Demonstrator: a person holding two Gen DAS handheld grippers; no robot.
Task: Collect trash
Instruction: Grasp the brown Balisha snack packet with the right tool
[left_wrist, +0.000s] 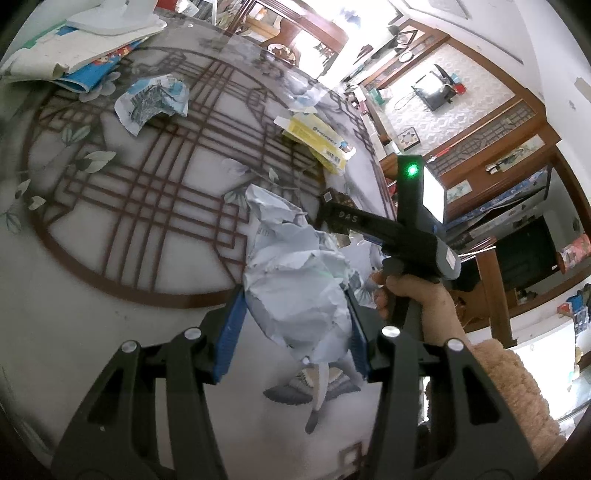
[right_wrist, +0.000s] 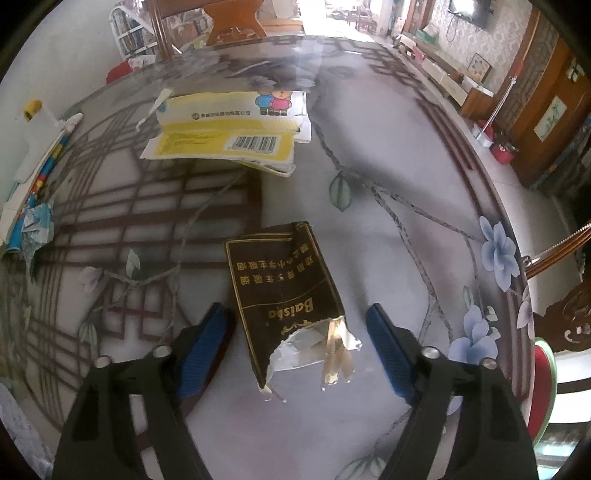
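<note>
Your left gripper (left_wrist: 297, 314) is squeezing a crumpled white paper (left_wrist: 295, 273) between both blue pads (left_wrist: 231, 332), its long axis running straight away from you toward the middle of the table (left_wrist: 110, 258). The lower end of the wad is hanging below the pads, and whether it is touching the glass is hard to tell.

Your right gripper (right_wrist: 299, 332) is standing wide open around a torn dark cigarette pack (right_wrist: 284, 291) that is lying flat near the table's right edge, neither pad touching it. The pack's long axis is pointing away from you, leaning slightly left, with the ripped foil end facing you.

The left view is showing your right hand (left_wrist: 413, 295) on that gripper's handle, which is hiding most of the pack; only a dark corner is peeking out. That view is also catching a crumpled blue-and-white wrapper (left_wrist: 155, 99) toward the far left edge, which the right view is squeezing into a blur at its margin.

The flattened yellow carton (right_wrist: 229, 136) is lying crosswise beyond the pack. Its print is unreadable in both views. Papers (left_wrist: 74, 48) at the far left edge are being cut off by the frame.
</note>
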